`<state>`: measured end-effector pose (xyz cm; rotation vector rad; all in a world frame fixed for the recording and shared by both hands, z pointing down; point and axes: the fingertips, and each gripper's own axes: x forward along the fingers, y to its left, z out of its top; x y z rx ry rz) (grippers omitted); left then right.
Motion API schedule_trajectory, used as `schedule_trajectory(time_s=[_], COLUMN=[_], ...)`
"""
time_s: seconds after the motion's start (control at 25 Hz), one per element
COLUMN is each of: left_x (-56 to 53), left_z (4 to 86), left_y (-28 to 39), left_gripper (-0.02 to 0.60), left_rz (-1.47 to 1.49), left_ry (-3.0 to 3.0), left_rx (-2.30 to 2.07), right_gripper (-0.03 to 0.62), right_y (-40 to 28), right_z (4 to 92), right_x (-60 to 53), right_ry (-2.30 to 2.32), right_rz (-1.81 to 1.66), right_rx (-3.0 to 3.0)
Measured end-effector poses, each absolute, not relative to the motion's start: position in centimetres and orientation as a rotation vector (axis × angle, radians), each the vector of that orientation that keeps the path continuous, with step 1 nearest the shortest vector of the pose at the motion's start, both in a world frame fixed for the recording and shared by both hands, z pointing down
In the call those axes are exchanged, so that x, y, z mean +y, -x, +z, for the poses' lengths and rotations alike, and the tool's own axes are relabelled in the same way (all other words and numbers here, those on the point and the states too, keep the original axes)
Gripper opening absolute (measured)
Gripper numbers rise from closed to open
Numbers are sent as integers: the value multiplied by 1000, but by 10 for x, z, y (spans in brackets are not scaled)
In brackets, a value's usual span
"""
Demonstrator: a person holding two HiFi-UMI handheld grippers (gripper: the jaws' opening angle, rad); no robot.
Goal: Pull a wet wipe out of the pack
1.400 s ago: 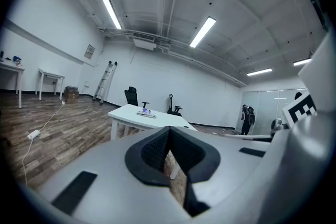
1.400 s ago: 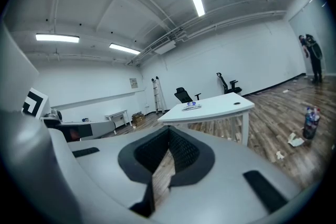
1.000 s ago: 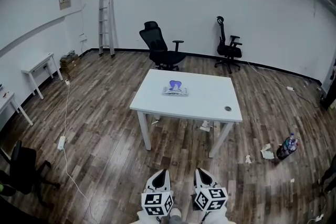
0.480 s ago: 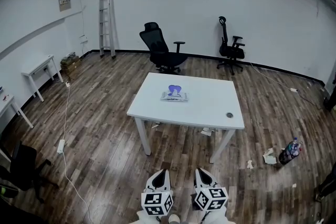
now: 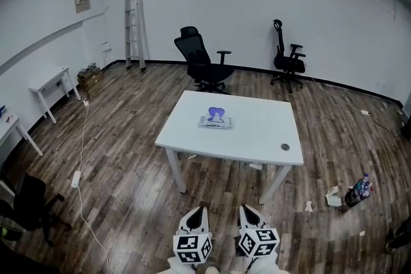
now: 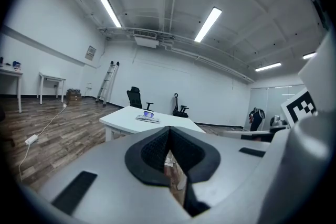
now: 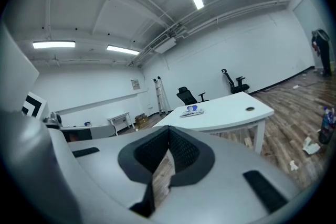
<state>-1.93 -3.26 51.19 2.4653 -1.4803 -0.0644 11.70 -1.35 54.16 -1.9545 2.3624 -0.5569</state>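
Note:
The wet wipe pack [image 5: 216,119], flat with a blue-and-white top, lies toward the far side of the white table [image 5: 257,135] in the middle of the room. It also shows small in the left gripper view as the pack [image 6: 147,118] and in the right gripper view as the pack [image 7: 190,110]. My left gripper [image 5: 196,211] and right gripper [image 5: 248,210] sit side by side at the bottom of the head view, well short of the table. The left gripper [image 6: 169,131] and right gripper [image 7: 169,130] are each shut, with nothing held.
Two black office chairs [image 5: 204,64] [image 5: 288,61] and a ladder [image 5: 135,25] stand behind the table. Small white tables [image 5: 54,83] line the left wall and a cable [image 5: 80,157] runs across the floor. A bottle [image 5: 358,190] and paper scraps [image 5: 334,197] lie at right; a dark chair [image 5: 29,202] stands at lower left.
The table and the pack have come slightly nearer and lower in the head view, as the room slid past. Both grippers hold the same spot at the bottom, still shut.

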Motion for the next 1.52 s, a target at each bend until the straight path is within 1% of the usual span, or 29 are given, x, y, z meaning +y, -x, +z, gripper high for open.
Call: schedule_trajectory(time_s=[0.56,1.52], left_x=[-57,-121], left_z=[519,519], left_y=[2,-12], left_gripper=[-2,-2], left_rz=[-30,-65], left_ry=[-2475,-2511], left_rx=[-1456,-1431], right_gripper=[9,9], right_y=[-141,-155], right_z=[553,556], right_x=[-34,-84], right_ry=[1989,2018], right_rz=[-593,-567], right_rx=[2320,2267])
